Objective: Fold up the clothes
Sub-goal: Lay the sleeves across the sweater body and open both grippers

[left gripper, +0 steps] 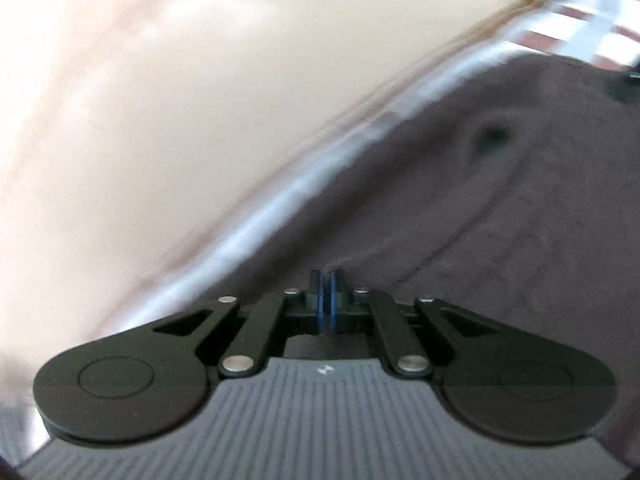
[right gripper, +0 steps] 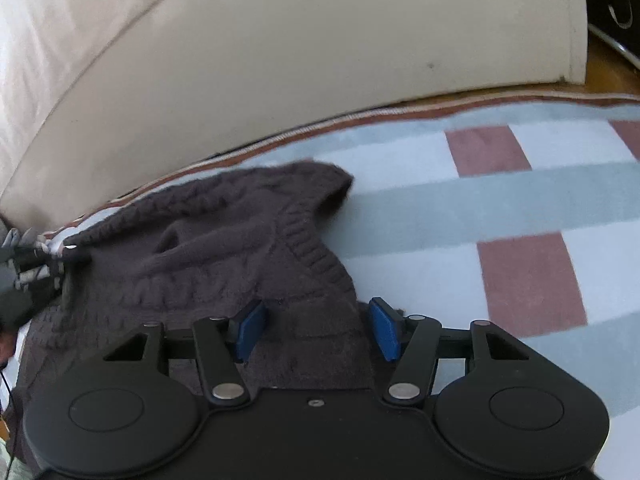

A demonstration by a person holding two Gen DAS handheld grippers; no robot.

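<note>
Right now your right gripper (right gripper: 318,330) holds its jaws open astride the dark knit sweater (right gripper: 224,248) on the checked rug (right gripper: 480,200); its bulk runs up-left. Your left gripper (left gripper: 327,294) is closed, seemingly empty.

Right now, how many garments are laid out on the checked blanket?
1: a dark cable-knit sweater on the blanket's left part, beside the beige cushion. Others may lie outside both views.

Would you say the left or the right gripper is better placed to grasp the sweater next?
Right. The right gripper is open, straddling the dark knit sweater edge on the checked blanket. The left gripper is shut, seemingly empty.
</note>
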